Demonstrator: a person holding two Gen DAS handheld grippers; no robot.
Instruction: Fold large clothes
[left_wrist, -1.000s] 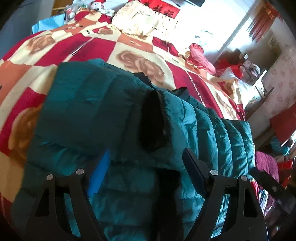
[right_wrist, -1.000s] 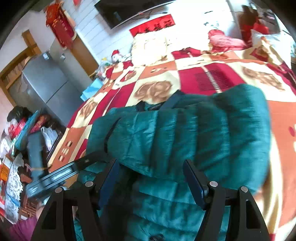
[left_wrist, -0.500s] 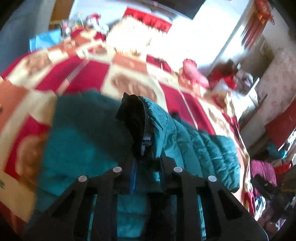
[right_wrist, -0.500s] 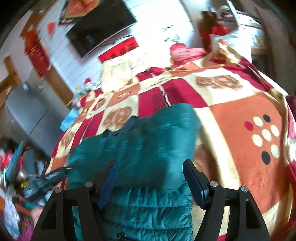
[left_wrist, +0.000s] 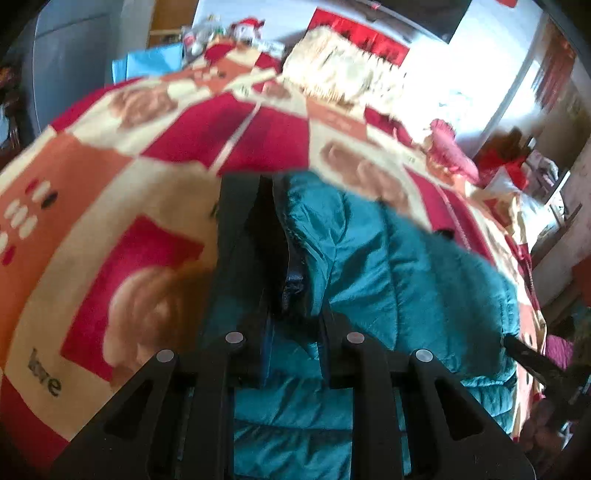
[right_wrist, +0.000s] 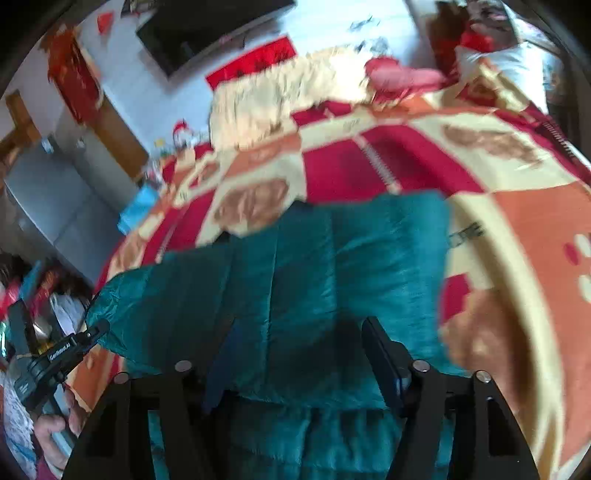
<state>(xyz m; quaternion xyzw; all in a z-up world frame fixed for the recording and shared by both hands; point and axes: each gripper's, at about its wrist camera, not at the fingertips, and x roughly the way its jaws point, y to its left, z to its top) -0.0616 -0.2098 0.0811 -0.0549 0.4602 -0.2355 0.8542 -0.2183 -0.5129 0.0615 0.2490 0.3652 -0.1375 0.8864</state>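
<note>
- A teal quilted puffer jacket (left_wrist: 388, 266) lies spread on a bed, over a blanket (left_wrist: 122, 206) patterned in red, orange and cream squares with brown roses.
- The left gripper (left_wrist: 293, 314) has its fingers drawn close together, pinching a raised fold of the jacket where the dark lining and zipper (left_wrist: 291, 280) show; that edge stands lifted above the rest of the garment.
- In the right wrist view the jacket (right_wrist: 332, 266) fills the middle, a folded layer lying over the lower part of the garment.
- The right gripper (right_wrist: 295, 362) has its fingers spread wide, one to each side of the teal fabric, which lies between them unpinched.
- At the far left of that view the other gripper (right_wrist: 62, 354) shows, beside the jacket's edge.
- A cream fringed pillow (right_wrist: 280, 96) and a pink cushion (right_wrist: 402, 75) sit at the head of the bed, well apart from the jacket.
</note>
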